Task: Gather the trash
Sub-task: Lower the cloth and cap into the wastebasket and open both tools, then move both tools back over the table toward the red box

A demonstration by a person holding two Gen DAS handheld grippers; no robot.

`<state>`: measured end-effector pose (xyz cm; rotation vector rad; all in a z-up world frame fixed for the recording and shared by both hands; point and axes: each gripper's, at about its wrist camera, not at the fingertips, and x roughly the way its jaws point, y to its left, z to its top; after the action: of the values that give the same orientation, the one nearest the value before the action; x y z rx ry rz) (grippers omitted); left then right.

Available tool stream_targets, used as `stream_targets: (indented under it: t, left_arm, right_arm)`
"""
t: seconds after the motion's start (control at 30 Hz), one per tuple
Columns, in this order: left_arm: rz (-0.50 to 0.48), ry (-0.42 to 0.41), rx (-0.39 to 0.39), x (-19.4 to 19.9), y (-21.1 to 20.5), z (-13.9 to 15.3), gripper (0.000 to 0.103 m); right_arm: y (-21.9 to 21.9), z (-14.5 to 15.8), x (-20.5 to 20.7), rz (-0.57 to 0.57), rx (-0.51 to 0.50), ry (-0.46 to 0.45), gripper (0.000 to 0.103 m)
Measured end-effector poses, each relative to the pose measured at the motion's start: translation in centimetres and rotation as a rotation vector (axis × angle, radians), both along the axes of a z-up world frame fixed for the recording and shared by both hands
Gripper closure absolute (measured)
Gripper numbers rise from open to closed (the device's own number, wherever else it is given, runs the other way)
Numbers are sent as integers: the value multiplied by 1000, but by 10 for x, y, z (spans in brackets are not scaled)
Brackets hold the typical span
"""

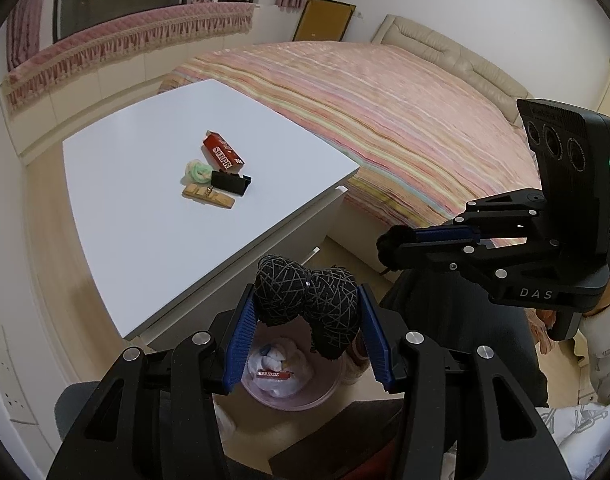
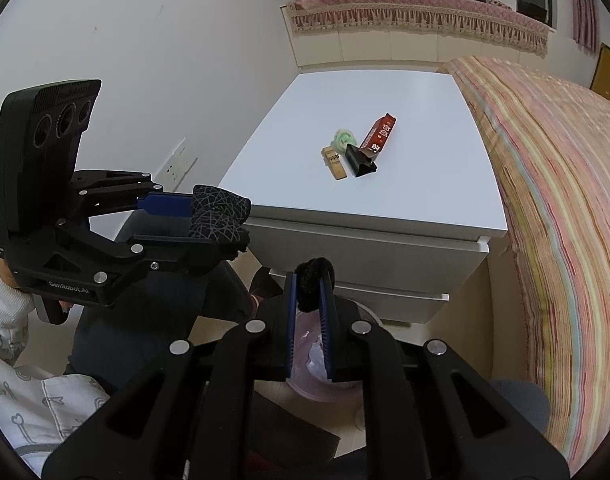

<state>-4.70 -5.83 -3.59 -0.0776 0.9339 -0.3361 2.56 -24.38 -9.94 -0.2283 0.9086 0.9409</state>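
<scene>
Left gripper (image 1: 307,312) clamped on black ball w/ lines (image 1: 305,300). Right gripper (image 2: 310,292) pinched on small fuzzy black thing (image 2: 315,276), hard to tell what. Pink bin (image 1: 305,398) mostly hidden below.

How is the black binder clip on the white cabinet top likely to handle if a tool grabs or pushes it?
The black triangular metal binder clip looks rigid, so it should not deform. Its smooth sloped sides may slip between flat pads. It touches the red carton, so pushing it would probably nudge that too.
</scene>
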Motion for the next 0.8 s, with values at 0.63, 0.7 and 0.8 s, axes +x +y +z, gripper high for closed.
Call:
stream_targets:
  t: [0.63, 0.7, 0.8]
  left_arm:
    - [80, -16, 6, 3, 16, -4, 8]
    - [87, -20, 8, 3, 18, -4, 8]
    - [95, -21, 10, 2, 20, -2, 8]
  right_arm:
    - [-7, -10, 13, -66, 5, 43, 10]
    - [-7, -11, 14, -74, 3, 46, 8]
    - [-8, -13, 15, -84, -4, 55, 6]
